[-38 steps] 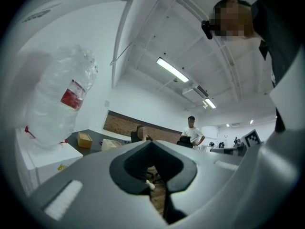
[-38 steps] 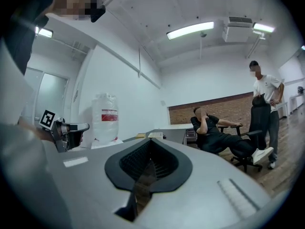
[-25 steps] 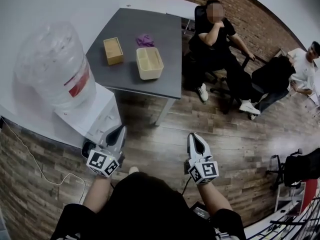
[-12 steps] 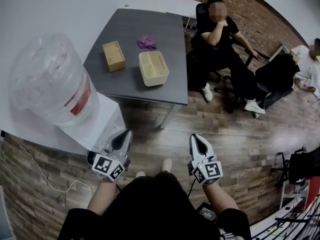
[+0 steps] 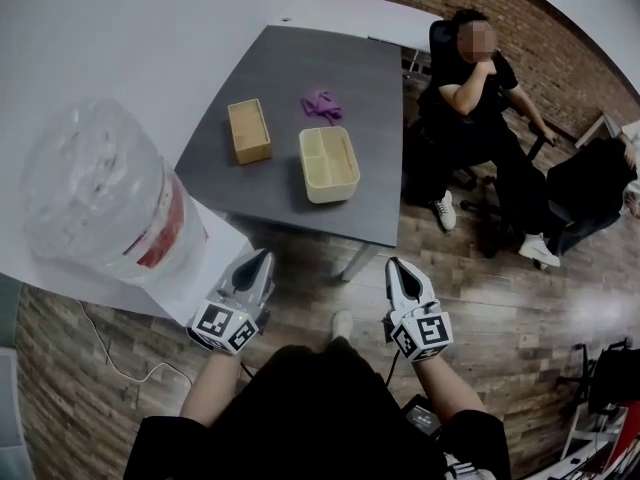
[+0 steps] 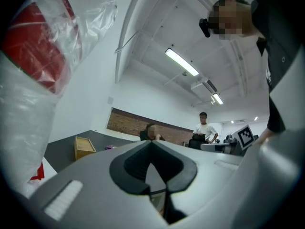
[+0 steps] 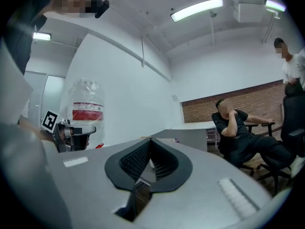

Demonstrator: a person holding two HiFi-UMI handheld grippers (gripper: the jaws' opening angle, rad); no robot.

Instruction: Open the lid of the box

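A large water bottle (image 5: 100, 198), clear with a red label, sits upended on a white dispenser (image 5: 218, 258) at far left, against a white wall. A thin cable (image 5: 105, 353) trails across the wood floor (image 5: 310, 298) below it. Just beside the dispenser's corner, the left gripper (image 5: 265, 256) is held out low over the floor. Its jaws are pressed together with nothing between them, the tips meeting in its own view.

Ahead stands a grey table (image 5: 340, 53). A wooden box (image 5: 249, 130) lies toward its left side. A cream box (image 5: 329, 164) sits just to the right and nearer the front edge, apart from the first, its top marked into sections. Whether either lid is on or off cannot be told from here. A small crumpled purple thing (image 5: 321, 103) lies behind the cream box. Both grippers are well short of the table and touch neither box.

The right gripper (image 5: 394, 264) is held alongside the left, also over the floor, its jaws closed tip to tip and empty. The wearer's dark-clothed body fills the bottom centre, with a pale shoe (image 5: 343, 324) showing between the two grippers.

Right of the table, a person in black (image 5: 480, 108) sits in a chair, legs stretched out and one hand raised toward the head. Farther right, a second seated person (image 5: 600, 183) is partly cut off by the frame edge. A brick wall (image 5: 560, 28) runs behind them.
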